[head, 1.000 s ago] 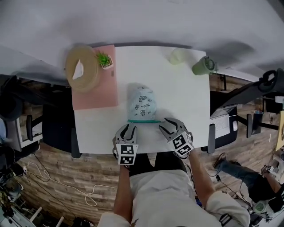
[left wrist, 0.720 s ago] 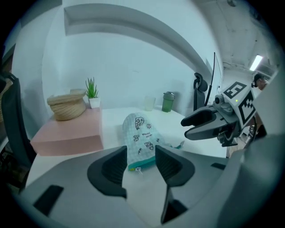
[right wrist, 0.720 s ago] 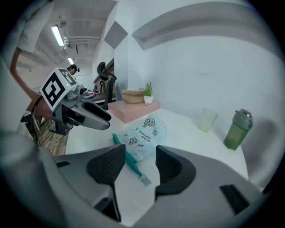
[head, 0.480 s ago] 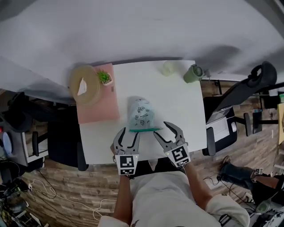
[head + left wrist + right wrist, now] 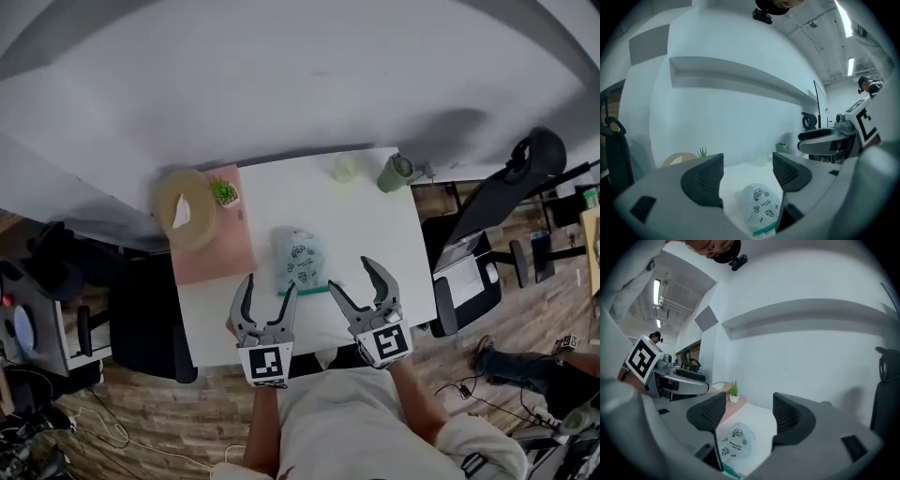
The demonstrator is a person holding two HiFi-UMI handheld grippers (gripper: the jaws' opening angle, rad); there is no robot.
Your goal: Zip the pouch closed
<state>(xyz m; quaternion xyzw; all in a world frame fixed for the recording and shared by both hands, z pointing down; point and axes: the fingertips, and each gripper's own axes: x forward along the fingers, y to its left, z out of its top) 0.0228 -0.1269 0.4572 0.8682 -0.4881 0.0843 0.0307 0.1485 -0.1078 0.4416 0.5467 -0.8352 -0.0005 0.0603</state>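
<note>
Pouch (image 5: 298,259) is lying lengthwise, zip end facing the desk's (image 5: 375,225) near edge. Left gripper (image 5: 269,285) and right gripper (image 5: 352,276) are hovering level, jaws opening wide, gripping nothing.

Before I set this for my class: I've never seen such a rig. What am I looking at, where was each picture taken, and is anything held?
A person holds two hand clamps: the left gripper and right gripper. One picture looks down from a head camera; the other two look along each gripper's jaws. On the white table are a pouch, a pink mat, a plant and a green cup. Both pairs of jaws are opening and hold nothing; the pouch lies free.
</note>
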